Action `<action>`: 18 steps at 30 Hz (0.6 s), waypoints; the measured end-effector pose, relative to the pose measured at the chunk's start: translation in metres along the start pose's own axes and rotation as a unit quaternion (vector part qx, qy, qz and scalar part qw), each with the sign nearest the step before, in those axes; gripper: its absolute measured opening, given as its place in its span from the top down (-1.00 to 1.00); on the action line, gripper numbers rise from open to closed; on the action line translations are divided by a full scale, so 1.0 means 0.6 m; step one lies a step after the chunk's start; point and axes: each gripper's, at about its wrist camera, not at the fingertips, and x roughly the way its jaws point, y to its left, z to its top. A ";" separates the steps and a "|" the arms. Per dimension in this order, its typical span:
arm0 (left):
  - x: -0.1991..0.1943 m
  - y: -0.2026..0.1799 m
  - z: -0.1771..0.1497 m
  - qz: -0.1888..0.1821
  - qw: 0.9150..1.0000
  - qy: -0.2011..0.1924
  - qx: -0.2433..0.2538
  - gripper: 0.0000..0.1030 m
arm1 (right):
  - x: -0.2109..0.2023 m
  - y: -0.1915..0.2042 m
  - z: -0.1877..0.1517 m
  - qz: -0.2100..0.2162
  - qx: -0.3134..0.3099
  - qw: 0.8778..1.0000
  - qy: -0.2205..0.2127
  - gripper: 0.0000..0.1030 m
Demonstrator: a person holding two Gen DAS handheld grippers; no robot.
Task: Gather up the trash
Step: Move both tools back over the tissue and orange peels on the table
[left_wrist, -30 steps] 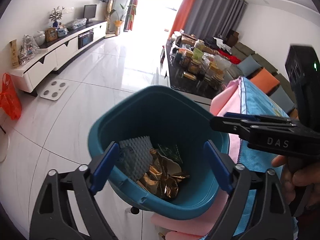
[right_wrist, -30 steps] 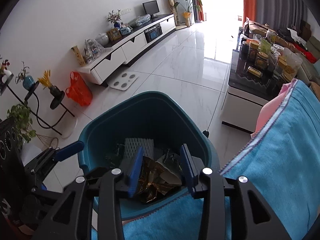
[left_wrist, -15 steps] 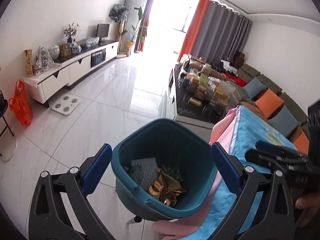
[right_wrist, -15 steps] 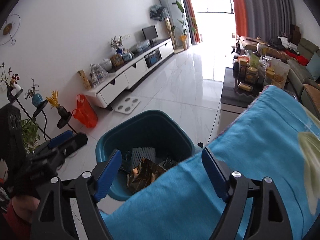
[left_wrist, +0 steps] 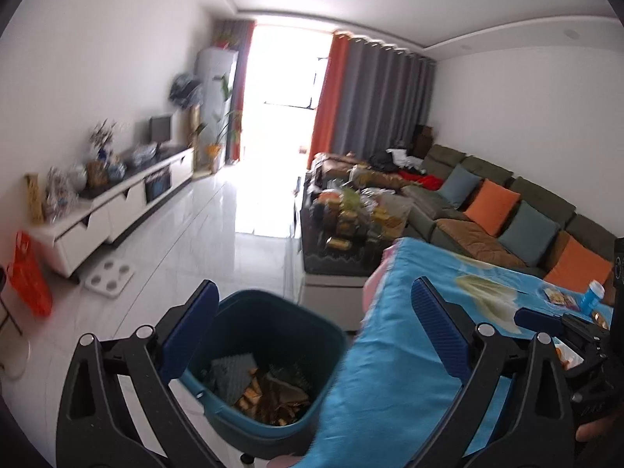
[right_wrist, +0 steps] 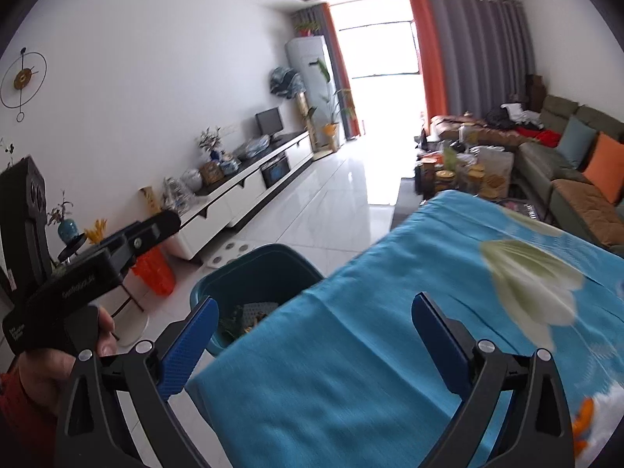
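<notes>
**Living room, bin at table corner**

White tiled floor [left_wrist: 218,234] runs open and bare from the bin toward the bright window [left_wrist: 288,70], between the TV cabinet [left_wrist: 117,206] along one wall and the laden coffee table [left_wrist: 351,226] and sofa [left_wrist: 507,210] on the other side.

Item: teal trash bin [left_wrist: 273,335], on the floor just beside the corner of the table draped in blue cloth [right_wrist: 390,312]; cloth edge overhangs its rim. Contents: gold wrappers [left_wrist: 273,394], grey textured pad.

Item: left gripper [left_wrist: 312,327], fingers wide apart, empty, above the bin.

Item: right gripper [right_wrist: 312,335], fingers wide apart, empty, over the cloth edge.

Item: small wrappers and blue bottle [left_wrist: 592,296] at the far side of the cloth.
</notes>
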 end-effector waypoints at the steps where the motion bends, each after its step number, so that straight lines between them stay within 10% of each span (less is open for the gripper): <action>1: -0.005 -0.012 0.001 -0.004 1.000 -0.006 0.006 -0.89 | -0.014 -0.007 -0.006 -0.004 0.003 1.000 -0.007 -0.86; 18: -0.041 -0.212 -0.041 -0.147 0.986 -0.005 0.078 -0.89 | -0.194 -0.110 -0.120 -0.142 0.067 0.985 -0.072 -0.86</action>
